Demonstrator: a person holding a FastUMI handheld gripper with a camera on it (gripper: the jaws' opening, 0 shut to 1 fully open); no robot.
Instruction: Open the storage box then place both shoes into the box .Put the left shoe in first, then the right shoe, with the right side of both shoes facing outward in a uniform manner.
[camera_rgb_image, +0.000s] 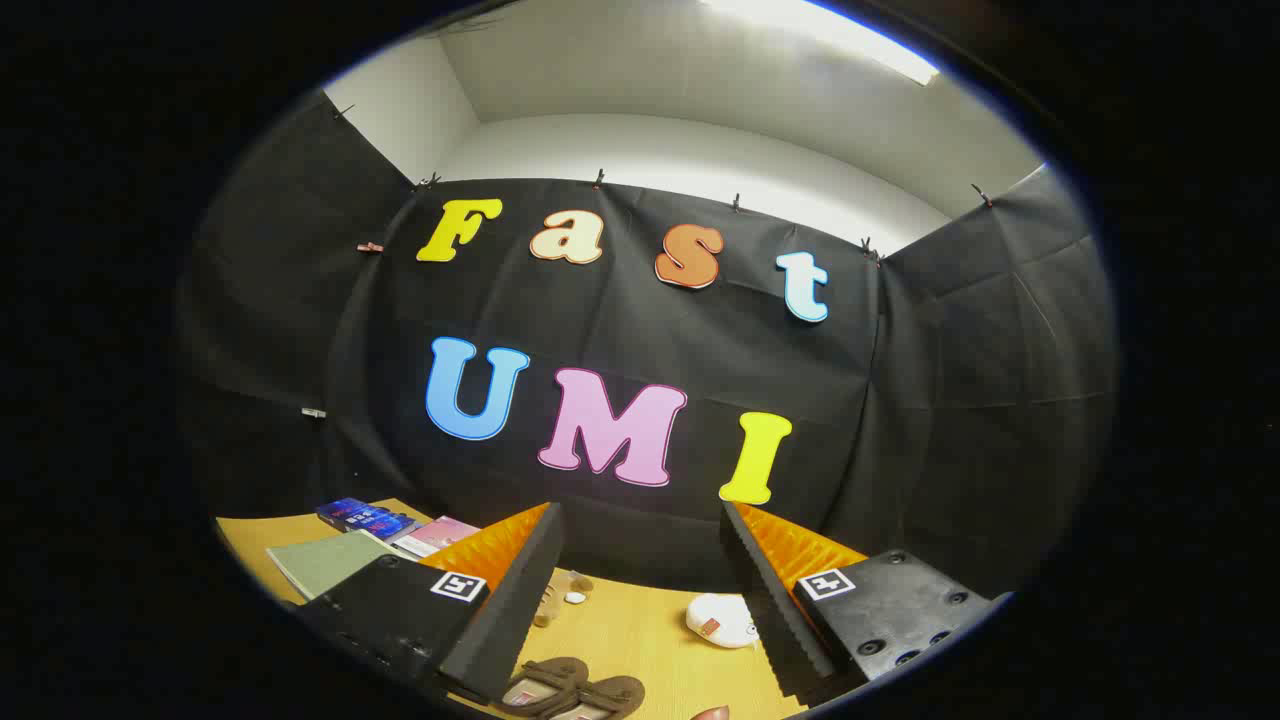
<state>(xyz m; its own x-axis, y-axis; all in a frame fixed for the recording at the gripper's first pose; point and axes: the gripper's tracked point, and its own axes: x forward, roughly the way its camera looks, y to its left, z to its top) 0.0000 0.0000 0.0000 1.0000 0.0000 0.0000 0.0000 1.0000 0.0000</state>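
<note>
Gripper (640, 590): ribbed fingers, square tags

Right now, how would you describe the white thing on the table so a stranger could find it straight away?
Start at the wooden table in front of the black cloth wall. The open gripper hangs above it, touching nothing; look just inside one finger, across from the brown sandals. The white object lies there, a small rounded lump with a little reddish tag, the one pale thing among brown neighbours.

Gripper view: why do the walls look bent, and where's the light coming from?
In the gripper view a fisheye lens bows the booth walls; a ceiling light glares overhead, washing out the white wall; the table is evenly lit, with the sandals sharp between the open jaws of the gripper.
</note>
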